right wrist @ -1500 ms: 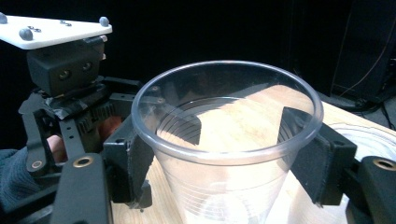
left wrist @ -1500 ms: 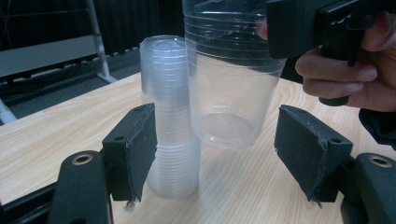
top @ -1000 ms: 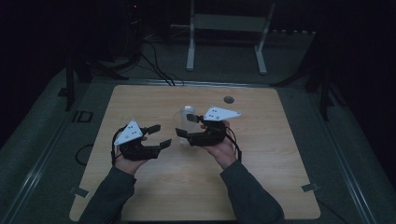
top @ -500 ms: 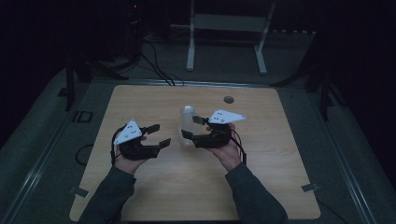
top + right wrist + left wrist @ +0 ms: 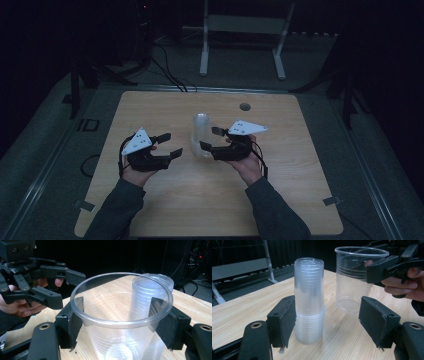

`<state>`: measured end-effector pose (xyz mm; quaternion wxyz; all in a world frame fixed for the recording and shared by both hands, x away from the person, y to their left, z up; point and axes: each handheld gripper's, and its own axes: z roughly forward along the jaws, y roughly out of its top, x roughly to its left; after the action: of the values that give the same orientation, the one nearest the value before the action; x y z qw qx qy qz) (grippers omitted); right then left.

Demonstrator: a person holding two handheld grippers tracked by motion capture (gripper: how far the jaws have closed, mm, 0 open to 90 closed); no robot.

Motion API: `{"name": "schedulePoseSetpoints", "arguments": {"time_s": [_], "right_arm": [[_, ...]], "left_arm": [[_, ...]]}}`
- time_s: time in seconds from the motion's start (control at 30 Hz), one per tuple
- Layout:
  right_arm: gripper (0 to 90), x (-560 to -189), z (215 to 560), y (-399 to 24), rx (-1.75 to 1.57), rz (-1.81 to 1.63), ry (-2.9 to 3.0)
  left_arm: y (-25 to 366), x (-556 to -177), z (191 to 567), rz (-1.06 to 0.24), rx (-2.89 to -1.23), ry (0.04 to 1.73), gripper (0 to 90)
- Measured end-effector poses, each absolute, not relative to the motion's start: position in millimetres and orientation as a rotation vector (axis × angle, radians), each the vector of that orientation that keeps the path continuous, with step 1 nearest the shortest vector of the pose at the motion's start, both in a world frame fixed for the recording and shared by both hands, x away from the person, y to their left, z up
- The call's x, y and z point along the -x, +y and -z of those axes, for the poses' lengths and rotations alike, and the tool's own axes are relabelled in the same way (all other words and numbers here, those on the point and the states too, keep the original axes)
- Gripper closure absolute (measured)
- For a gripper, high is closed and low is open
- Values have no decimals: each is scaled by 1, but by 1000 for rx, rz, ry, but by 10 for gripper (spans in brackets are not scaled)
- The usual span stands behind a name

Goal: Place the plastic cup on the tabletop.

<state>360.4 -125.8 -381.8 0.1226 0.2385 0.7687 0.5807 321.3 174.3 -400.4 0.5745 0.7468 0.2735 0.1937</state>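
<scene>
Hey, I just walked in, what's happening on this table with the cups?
A person at a wooden table holds a gripper in each hand. The right gripper has its jaws on either side of a single clear cup, which stands upright, mouth up. Next to that cup, a stack of clear cups stands upside down on the table. The left gripper is open, empty, and pointed at the stack.
</scene>
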Motion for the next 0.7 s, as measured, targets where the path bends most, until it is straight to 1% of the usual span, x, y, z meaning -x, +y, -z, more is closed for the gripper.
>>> {"name": "schedulePoseSetpoints", "arguments": {"time_s": [0.7], "right_arm": [[286,-359,402,-139,-731,-1662,2241]], "left_arm": [[175,-321,400,-464,-1748,650,306]]}}
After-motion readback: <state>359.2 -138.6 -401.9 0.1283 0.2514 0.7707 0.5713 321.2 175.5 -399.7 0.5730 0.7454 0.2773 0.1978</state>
